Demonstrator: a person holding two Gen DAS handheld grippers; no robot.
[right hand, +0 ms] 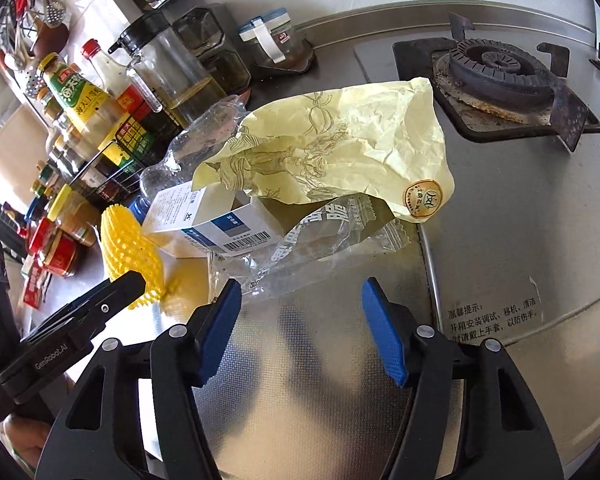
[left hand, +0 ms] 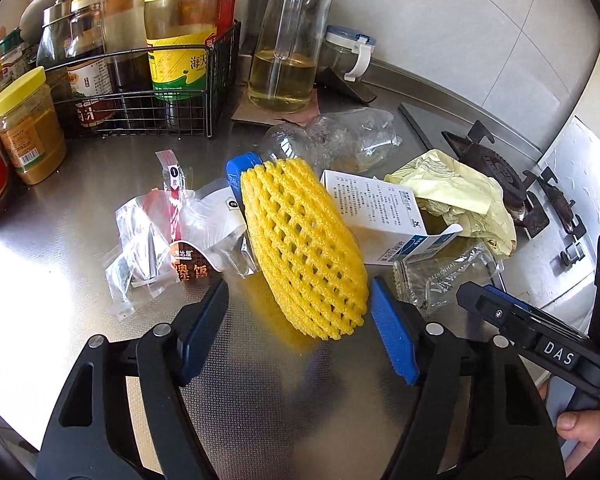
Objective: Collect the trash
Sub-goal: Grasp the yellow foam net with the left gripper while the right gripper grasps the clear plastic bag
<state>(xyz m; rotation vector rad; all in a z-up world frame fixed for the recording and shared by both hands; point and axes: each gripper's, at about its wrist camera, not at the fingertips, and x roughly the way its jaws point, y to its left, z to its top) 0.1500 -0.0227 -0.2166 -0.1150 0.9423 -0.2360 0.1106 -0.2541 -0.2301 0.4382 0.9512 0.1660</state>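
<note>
Trash lies on the steel counter. A yellow foam fruit net (left hand: 308, 248) lies just ahead of my open left gripper (left hand: 300, 300), its near end between the blue fingertips. Left of it is a clear snack wrapper (left hand: 168, 236). Behind it lie a crushed clear bottle (left hand: 336, 136) with a blue cap, a white and blue carton (left hand: 380, 216), a pale yellow paper bag (left hand: 460, 192) and a clear printed wrapper (left hand: 444, 272). My right gripper (right hand: 300, 300) is open and empty, just short of the clear printed wrapper (right hand: 320, 240), with the carton (right hand: 216, 220), the paper bag (right hand: 340, 148) and the net (right hand: 132, 252) beyond.
A wire rack of sauce bottles (left hand: 140, 80), jars (left hand: 28, 128) and an oil dispenser (left hand: 288, 48) stand at the back left. A gas stove burner (right hand: 496, 68) sits to the right. The right gripper's body (left hand: 540, 340) shows in the left wrist view.
</note>
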